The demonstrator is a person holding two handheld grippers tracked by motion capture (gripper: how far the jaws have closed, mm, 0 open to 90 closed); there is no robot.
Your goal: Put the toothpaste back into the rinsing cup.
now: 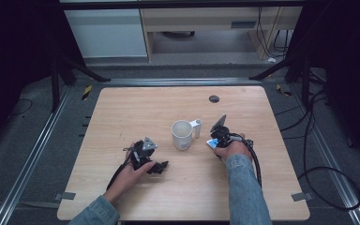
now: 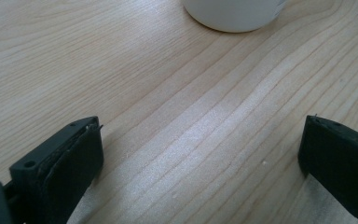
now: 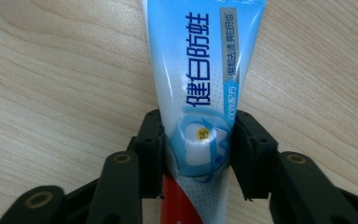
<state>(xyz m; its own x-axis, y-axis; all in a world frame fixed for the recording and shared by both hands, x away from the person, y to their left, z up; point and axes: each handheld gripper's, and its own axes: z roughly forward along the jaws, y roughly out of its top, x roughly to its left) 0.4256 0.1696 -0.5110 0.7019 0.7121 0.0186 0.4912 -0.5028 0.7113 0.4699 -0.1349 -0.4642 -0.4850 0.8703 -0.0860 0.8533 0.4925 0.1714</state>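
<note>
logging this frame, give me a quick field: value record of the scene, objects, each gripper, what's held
surface: wooden table
mug: white mug, upright near the table's middle, handle toward the right gripper
tube: blue and white toothpaste tube
right gripper: shut on the tube, one jaw on each side
left gripper: open, jaws wide apart over bare wood, mug base ahead
mug contents: cannot tell

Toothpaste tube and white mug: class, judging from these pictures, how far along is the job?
Done: the right gripper has clamped the toothpaste tube. In hand: it holds the tube beside the white mug, which stands upright on the table. Left: probably putting the tube into the mug. The left gripper is open, idle.
</note>
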